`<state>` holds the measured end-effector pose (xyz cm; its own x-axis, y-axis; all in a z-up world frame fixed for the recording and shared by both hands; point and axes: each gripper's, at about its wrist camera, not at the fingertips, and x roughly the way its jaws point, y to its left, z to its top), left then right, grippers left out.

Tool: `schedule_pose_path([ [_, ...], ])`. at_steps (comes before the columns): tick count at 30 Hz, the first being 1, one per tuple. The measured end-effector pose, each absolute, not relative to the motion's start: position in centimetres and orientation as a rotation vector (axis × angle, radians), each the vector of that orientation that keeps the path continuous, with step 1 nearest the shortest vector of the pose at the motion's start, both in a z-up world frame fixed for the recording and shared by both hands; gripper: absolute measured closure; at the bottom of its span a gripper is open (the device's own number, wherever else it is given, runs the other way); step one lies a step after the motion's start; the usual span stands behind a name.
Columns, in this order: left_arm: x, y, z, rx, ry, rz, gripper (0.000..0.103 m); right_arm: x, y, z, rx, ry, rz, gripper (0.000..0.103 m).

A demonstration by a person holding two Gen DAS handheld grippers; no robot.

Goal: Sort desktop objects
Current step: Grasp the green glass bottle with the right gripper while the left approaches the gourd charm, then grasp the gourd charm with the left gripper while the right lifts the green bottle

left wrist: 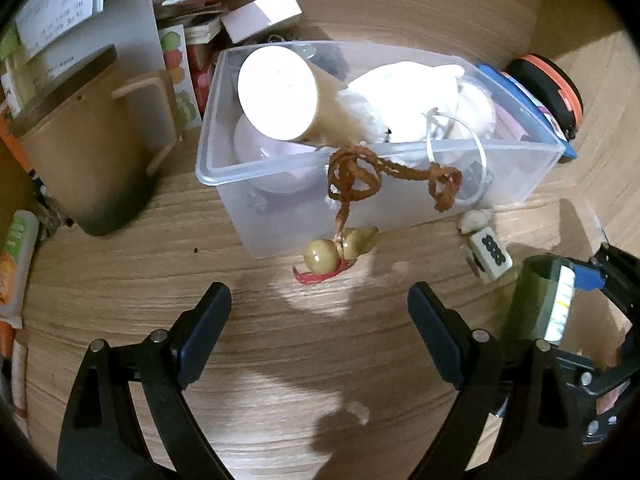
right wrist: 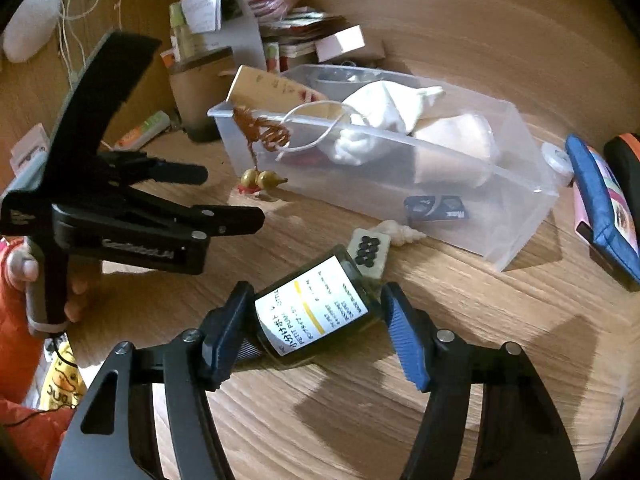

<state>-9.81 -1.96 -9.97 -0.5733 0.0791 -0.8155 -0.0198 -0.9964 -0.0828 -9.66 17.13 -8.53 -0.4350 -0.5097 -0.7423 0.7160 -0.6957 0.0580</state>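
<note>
The dark bottle (right wrist: 320, 312) is seen lying on the worktop (right wrist: 360, 420) between the spread right tongs (right wrist: 316, 320), whose left pad touches it while the right pad stands just clear. The left tongs (left wrist: 320, 320) are held spread and empty over bare wood, near the clear bin (left wrist: 520, 184). A tile (right wrist: 368, 250) and shell (right wrist: 398, 232) lie just beyond the bottle, and a gourd charm (left wrist: 336, 250) hangs over the bin's near wall.

Left tool (left wrist: 319, 320) spread wide; right tool (right wrist: 316, 320) also parted.
</note>
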Motion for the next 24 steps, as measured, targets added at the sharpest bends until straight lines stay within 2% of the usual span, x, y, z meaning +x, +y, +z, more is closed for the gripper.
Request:
schedule_pose_path([
  [5, -10.2, -2.1, -10.0, -1.419, -0.274, 2.722, 0.014, -10.2, 19.0, -7.8, 0.956, 0.261, -2.154, 0.041],
  [7, -10.3, -1.8, -9.9, -1.414, -0.301, 2.719, 0.028, -10.5, 19.6, -7.6, 0.951, 0.226, -2.156, 0.041],
  [10, -10.4, -1.6, -9.8, -1.418, -0.313, 2.733, 0.037, -11.1, 20.3, -7.6, 0.950, 0.161, -2.145, 0.041],
  [17, -10.7, -1.8, -9.7, -1.410, -0.404, 2.764, 0.039, -11.0, 20.7, -7.7, 0.939, 0.121, -2.102, 0.041],
  [19, -10.7, -1.5, -9.7, -1.402, -0.399, 2.755, 0.048, -10.9, 20.6, -7.7, 0.933, 0.122, -2.094, 0.041],
  [24, -10.6, -1.2, -9.7, -1.392, -0.362, 2.761, 0.057, -10.9, 20.8, -7.8, 0.939, 0.111, -2.091, 0.041],
])
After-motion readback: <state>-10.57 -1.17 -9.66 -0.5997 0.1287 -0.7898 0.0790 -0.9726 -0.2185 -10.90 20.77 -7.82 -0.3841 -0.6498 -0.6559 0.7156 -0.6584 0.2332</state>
